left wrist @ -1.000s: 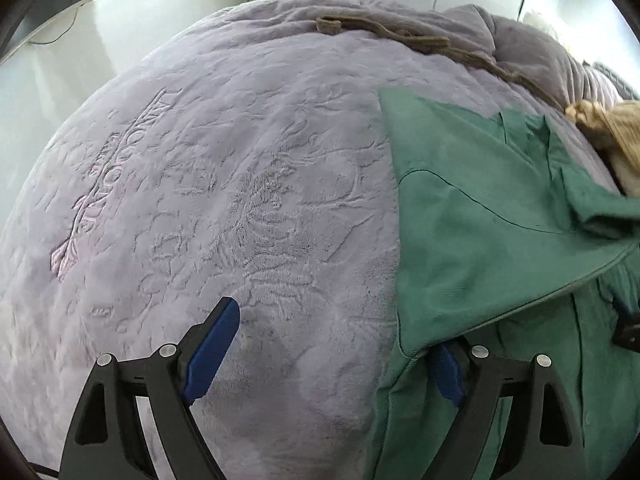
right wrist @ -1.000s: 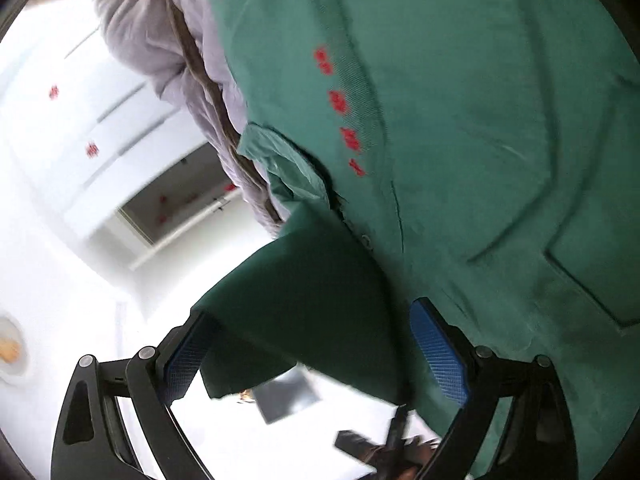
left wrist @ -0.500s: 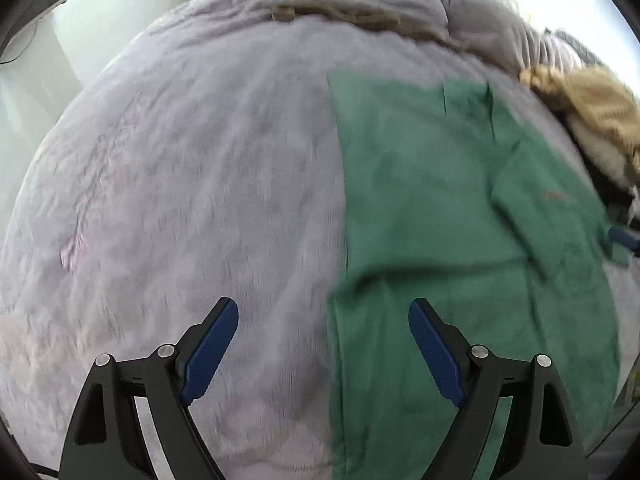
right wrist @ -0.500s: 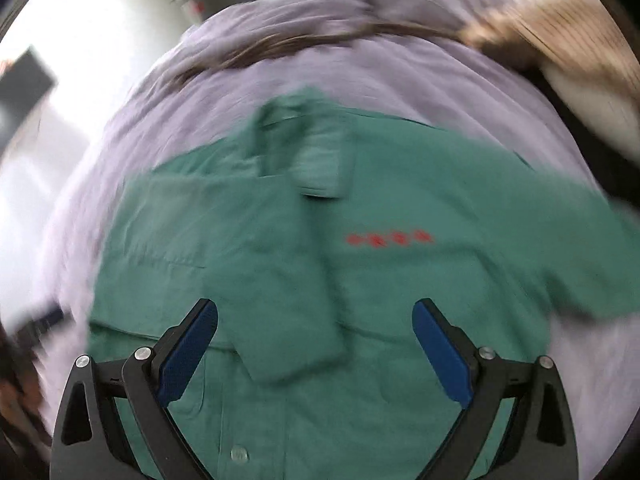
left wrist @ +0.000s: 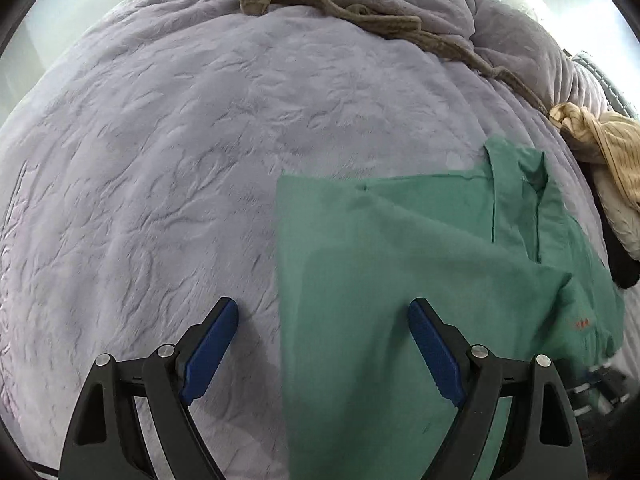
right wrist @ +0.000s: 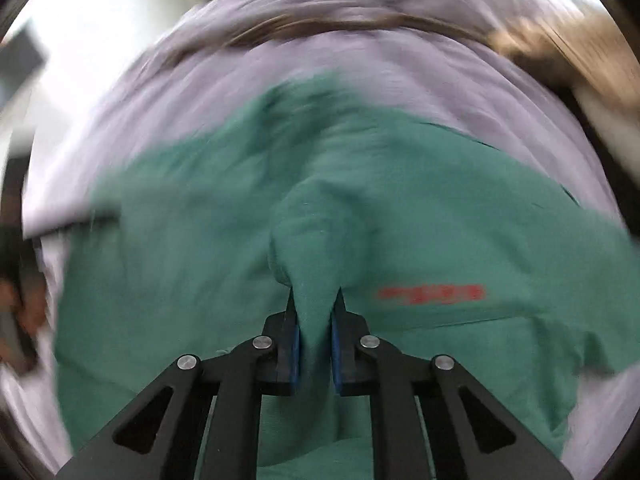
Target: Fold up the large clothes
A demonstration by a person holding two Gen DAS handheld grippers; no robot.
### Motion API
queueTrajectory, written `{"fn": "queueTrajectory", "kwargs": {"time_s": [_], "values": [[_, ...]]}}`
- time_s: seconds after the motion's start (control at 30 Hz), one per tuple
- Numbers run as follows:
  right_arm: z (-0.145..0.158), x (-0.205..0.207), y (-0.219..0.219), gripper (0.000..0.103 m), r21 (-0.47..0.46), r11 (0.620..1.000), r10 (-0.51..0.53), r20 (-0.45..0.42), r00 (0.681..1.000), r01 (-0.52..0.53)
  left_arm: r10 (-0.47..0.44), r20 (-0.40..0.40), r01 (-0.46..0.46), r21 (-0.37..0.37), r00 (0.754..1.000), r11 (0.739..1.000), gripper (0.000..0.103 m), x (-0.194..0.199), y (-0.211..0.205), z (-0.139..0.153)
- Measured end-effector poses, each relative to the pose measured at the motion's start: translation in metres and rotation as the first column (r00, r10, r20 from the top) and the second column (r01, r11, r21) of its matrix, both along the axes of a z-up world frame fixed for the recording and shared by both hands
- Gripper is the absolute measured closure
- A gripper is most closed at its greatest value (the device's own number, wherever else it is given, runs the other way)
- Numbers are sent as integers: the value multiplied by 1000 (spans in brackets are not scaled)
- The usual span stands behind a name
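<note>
Since a second ago, the right gripper [right wrist: 314,308] has been brought from wide open to closing on a pinched fold of the green button-front cotton shirt [right wrist: 420,240].
A full bite of cloth should be taken before lifting; the shirt lies flat toward the right edge of the lilac embossed plush bedspread [left wrist: 180,160], over which the left gripper [left wrist: 323,340] is held wide open and empty, angled steeply downward at the shirt's left edge.

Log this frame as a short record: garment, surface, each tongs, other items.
garment: green shirt, spread flat, red lettering on the front
surface: lilac plush blanket
left tongs: open, above the shirt's edge, gripping nothing
right tongs: closing on a pinched ridge of shirt fabric
other items: brown fabric belt; beige knit garment at the far right
</note>
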State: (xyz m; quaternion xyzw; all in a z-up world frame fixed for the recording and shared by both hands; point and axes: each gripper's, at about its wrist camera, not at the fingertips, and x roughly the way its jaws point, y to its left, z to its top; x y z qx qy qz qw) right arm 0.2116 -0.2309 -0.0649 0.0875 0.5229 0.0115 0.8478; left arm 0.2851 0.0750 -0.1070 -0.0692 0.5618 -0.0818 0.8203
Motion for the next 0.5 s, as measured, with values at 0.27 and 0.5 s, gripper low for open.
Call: {"fn": "queueTrajectory", "kwargs": {"time_s": [0.27,0.5], "values": [[1,-25,-140,29,387,835,-416,-21,909,391,-8,-12,8,3,1000,1000,15,15,-3,-2],[-53,-49,30,30,789,602,77,-216,973,127,-47,-12,47,-32,999,998,60,23,-8,0]]}}
